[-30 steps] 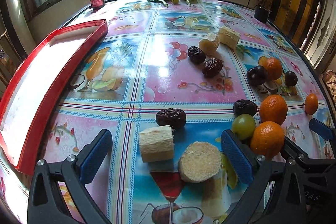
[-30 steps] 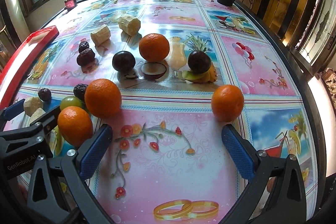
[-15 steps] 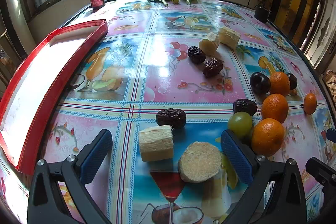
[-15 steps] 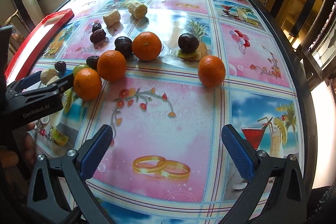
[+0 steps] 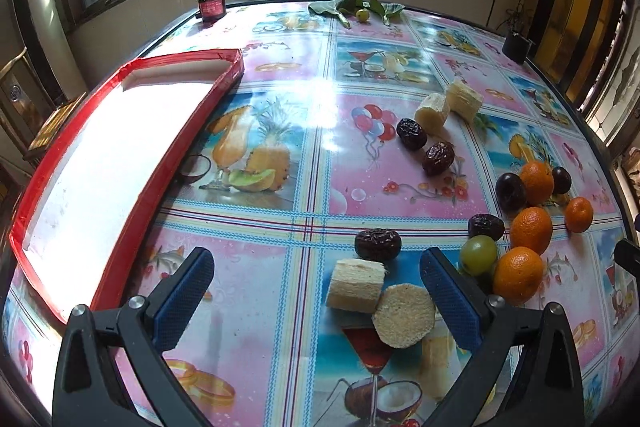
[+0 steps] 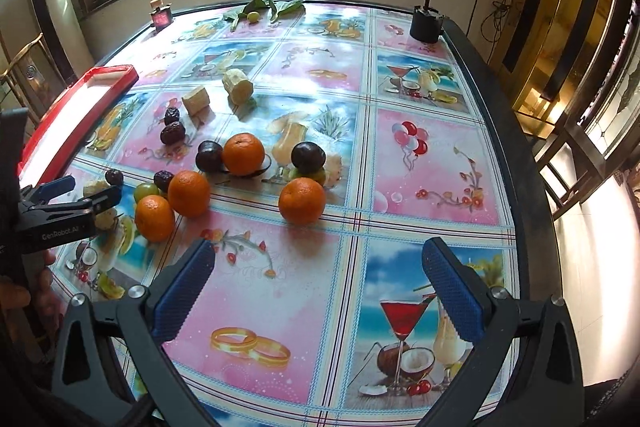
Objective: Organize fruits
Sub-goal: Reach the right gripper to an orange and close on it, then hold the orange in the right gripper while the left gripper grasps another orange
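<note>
Right, "GenRobot.AI" reads in white along the left gripper (image 6: 76,193) body, seen from the right wrist. Both grippers are spread wide, holding nothing. The left gripper hovers over two sugarcane chunks (image 5: 356,290) lying touching, the nearer one's long axis crosswise. The right gripper (image 6: 320,291) hangs above bare tablecloth (image 6: 436,163), nearest orange (image 6: 302,201) just ahead. The red tray (image 5: 132,163) sits far left.

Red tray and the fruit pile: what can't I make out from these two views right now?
- Red tray: interior glared white in left wrist view; contents unreadable.
- Same tray: near end cut off by left gripper in right wrist view.
- Green grape: partly hidden behind oranges.
- Right gripper: only a dark sliver at the left wrist view's right edge.
</note>
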Tool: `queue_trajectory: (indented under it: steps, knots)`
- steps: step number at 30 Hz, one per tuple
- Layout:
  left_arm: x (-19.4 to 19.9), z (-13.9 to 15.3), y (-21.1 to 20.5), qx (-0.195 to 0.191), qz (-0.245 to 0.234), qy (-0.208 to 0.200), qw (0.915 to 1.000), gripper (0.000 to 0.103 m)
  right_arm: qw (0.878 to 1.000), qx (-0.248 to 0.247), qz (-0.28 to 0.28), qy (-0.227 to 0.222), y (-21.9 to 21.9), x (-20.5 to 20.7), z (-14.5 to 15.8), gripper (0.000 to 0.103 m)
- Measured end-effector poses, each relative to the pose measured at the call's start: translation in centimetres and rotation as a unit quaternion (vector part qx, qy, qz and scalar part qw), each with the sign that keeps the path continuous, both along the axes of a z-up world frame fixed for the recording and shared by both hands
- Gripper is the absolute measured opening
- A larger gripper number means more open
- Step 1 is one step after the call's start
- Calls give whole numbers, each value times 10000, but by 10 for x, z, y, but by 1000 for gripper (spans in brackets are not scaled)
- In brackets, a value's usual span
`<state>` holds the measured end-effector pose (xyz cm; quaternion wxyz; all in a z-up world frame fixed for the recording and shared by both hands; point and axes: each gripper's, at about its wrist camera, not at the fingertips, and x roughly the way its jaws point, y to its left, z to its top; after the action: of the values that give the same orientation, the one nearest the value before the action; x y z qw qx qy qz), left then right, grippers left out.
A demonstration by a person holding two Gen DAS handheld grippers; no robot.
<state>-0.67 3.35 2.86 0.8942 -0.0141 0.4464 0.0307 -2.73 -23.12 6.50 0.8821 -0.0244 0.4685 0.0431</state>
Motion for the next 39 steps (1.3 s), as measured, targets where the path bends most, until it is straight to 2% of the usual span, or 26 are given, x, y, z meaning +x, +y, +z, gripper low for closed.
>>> queue_trajectory:
  steps: [4, 10, 13, 15, 17, 19, 21, 23, 26, 31, 33, 35, 36, 37, 39]
  knots:
    - [-4, 13, 5, 201, -66, -120, 9997, 102, 9999, 68, 105, 79, 0, 13, -7, 103]
    - [-6, 21, 10, 131, -55, -158, 9998, 102, 9985, -61, 540, 51, 19, 28, -15, 101]
    - [-6, 22, 9, 189, -94, -132, 9997, 102, 9973, -70, 660, 316, 22, 38, -27, 81]
    - [-7, 23, 7, 256, -155, -132, 9995, 102, 9964, 88, 636, 546, 19, 42, -35, 58]
    - [-10, 24, 3, 261, -269, -184, 9991, 102, 9958, 252, 565, 679, 15, 41, -41, 51]
    - [-12, 25, -2, 174, -411, -196, 9988, 102, 9962, 208, 604, 593, 15, 39, -41, 49]
    - [-13, 25, -11, 24, -602, -169, 9980, 102, 9958, 271, 636, 596, 15, 39, -41, 39]
    - [-15, 28, -24, -77, -870, -202, 9960, 102, 9952, 376, 673, 595, 15, 40, -41, 34]
    - [-19, 30, -49, -195, -1365, -182, 9903, 102, 9951, 443, 670, 576, 14, 40, -41, 34]
    - [-13, 22, -85, -84, -1866, 22, 9824, 101, 9946, 554, 657, 574, 11, 39, -41, 34]
    - [-8, 17, -94, 14, -1990, 115, 9799, 92, 9947, 544, 651, 572, 10, 38, -41, 34]
    - [-4, 11, -101, 67, -2098, 258, 9774, 75, 9946, 562, 654, 582, 8, 38, -40, 34]
    - [-1, 7, -104, 61, -2140, 372, 9761, 59, 9945, 571, 658, 589, 7, 38, -40, 34]
    - [1, 4, -105, 5, -2161, 487, 9752, 52, 9943, 581, 671, 594, 7, 38, -40, 34]
    - [1, 5, -106, 14, -2147, 438, 9757, 51, 9942, 583, 680, 600, 7, 38, -40, 34]
